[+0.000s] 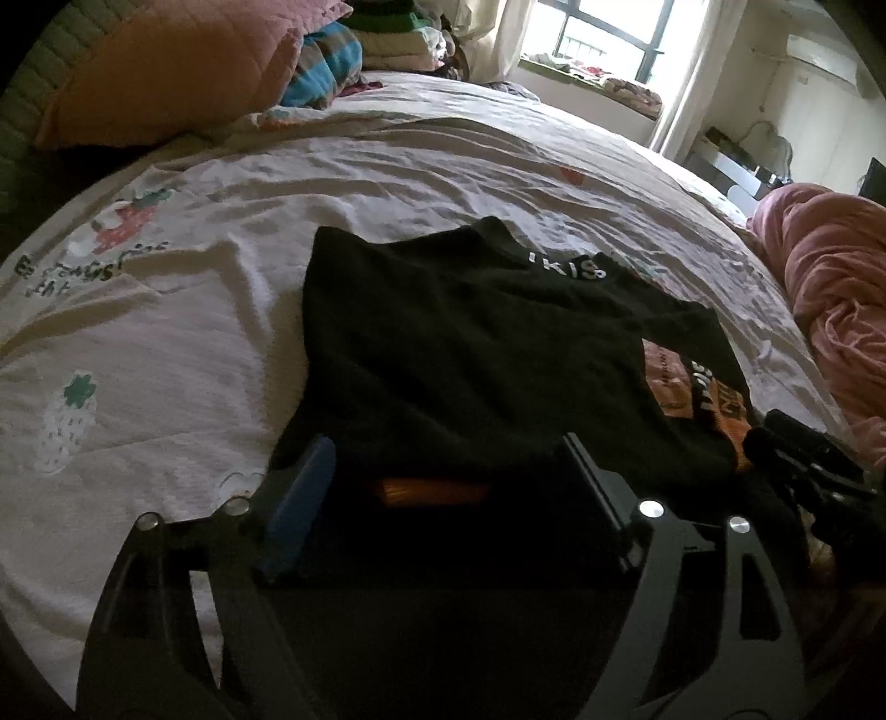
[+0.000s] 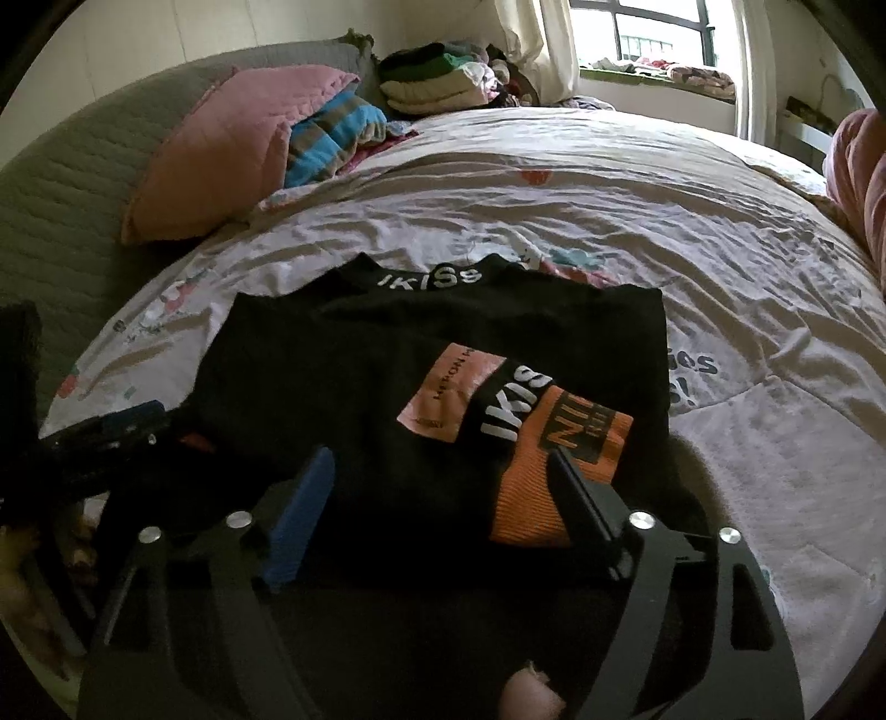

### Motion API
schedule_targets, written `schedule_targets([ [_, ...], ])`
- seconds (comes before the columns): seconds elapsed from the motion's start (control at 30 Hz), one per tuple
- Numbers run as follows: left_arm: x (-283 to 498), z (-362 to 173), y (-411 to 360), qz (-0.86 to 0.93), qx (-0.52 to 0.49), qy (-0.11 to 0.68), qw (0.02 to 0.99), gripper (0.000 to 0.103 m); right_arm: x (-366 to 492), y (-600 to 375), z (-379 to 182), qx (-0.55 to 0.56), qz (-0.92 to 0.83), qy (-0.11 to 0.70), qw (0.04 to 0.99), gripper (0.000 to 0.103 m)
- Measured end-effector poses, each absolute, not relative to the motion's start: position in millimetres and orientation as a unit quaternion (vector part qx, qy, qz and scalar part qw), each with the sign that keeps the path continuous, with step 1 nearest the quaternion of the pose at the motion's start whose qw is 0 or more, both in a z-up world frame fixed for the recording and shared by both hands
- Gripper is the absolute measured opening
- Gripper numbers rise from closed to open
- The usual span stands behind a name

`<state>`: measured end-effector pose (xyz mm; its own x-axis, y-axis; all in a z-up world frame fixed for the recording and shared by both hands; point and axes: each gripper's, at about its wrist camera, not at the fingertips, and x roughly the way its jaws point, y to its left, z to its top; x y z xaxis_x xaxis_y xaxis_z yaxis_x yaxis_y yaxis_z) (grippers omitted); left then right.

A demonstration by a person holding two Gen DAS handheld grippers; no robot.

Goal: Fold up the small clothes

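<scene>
A small black top (image 1: 470, 354) with white lettering on the collar and orange and pink patches lies partly folded on the bed; it also shows in the right wrist view (image 2: 387, 360). My left gripper (image 1: 443, 476) is open, its jaws wide apart over the top's near left edge. My right gripper (image 2: 443, 482) is open over the near right edge, by the orange cuff (image 2: 531, 498). Each gripper shows at the edge of the other's view: the right one in the left wrist view (image 1: 803, 459), the left one in the right wrist view (image 2: 111, 432).
The bed has a white printed quilt (image 1: 221, 310). A pink pillow (image 2: 221, 144), a striped blue cloth (image 2: 332, 133) and a pile of folded clothes (image 2: 437, 77) lie at the head end. A pink blanket (image 1: 830, 288) is bunched at the right. A window (image 1: 598, 33) is beyond.
</scene>
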<state>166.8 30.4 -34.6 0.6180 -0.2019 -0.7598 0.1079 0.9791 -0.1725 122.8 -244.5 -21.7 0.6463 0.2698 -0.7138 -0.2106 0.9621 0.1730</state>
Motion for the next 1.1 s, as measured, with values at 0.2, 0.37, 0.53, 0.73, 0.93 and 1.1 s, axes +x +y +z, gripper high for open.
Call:
schedule_targets([
  [0.2, 162, -28, 33, -0.077, -0.055, 0.419, 0.903, 0.086, 119, -250, -16, 0.042, 0.128, 0.392, 0.91, 0.092],
  [0.37, 157, -23, 36, -0.066, -0.055, 0.411, 0.908, 0.093, 116, -253, -12, 0.046, 0.125, 0.385, 0.913, 0.093],
  [0.53, 151, -18, 40, -0.062, -0.058, 0.408, 0.909, 0.093, 112, -256, -8, 0.046, 0.126, 0.379, 0.915, 0.094],
  [0.73, 142, -11, 39, -0.062, -0.057, 0.404, 0.911, 0.093, 108, -260, -5, 0.048, 0.127, 0.376, 0.917, 0.094],
  [0.93, 131, -7, 33, -0.065, -0.046, 0.401, 0.913, 0.093, 98, -268, 2, 0.053, 0.126, 0.369, 0.919, 0.094],
  [1.1, 121, -3, 29, -0.068, -0.036, 0.398, 0.914, 0.093, 91, -276, 6, 0.057, 0.125, 0.366, 0.92, 0.094],
])
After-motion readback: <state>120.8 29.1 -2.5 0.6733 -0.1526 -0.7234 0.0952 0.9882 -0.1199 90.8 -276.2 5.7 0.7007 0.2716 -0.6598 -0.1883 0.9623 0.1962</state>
